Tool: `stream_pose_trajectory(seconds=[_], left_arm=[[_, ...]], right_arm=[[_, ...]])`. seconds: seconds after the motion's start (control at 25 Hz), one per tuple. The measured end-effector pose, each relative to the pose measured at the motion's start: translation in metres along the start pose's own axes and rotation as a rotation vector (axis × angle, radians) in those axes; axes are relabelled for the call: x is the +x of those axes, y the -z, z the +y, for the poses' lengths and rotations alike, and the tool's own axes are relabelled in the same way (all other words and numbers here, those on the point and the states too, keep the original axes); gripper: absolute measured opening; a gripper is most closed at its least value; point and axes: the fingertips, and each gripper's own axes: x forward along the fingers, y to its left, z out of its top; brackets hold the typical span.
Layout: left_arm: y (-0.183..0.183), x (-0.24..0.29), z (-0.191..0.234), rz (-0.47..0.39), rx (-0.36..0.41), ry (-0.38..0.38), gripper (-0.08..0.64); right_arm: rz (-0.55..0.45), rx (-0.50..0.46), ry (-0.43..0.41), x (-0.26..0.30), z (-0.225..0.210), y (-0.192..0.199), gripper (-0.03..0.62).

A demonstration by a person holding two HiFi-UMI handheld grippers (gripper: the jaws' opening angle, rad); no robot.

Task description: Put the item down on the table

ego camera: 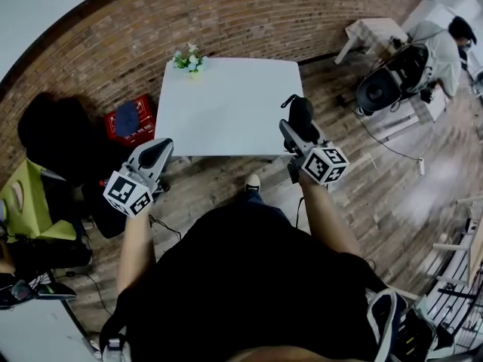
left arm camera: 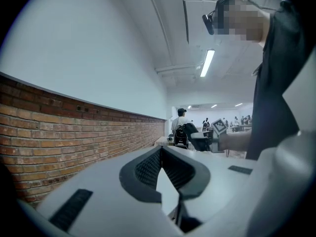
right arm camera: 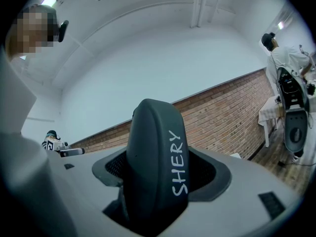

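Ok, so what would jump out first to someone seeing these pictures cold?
The dark case lettered SHERY, clamped between the fingers of the right gripper, fills the right gripper view. Ahead in the head view stands a white table with a small bunch of flowers at its far left corner. The left gripper is shut on nothing.

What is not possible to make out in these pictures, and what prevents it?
The dark item marked SHERY: its lower end is hidden between the fingers of the right gripper, right gripper view; its kind is unclear.
The flowers on the white table: too small in the head view to name.
The red crate: print too small, head view.
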Motion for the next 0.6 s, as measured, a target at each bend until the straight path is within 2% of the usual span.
stream_pose_trajectory(seconds=[0.6], left_arm=[[0.010,0.036,0.004,0.025,-0.036,0.025,0.012]], right_arm=[[0.012,0.014,0.015,0.007,-0.027,-0.007,0.345]])
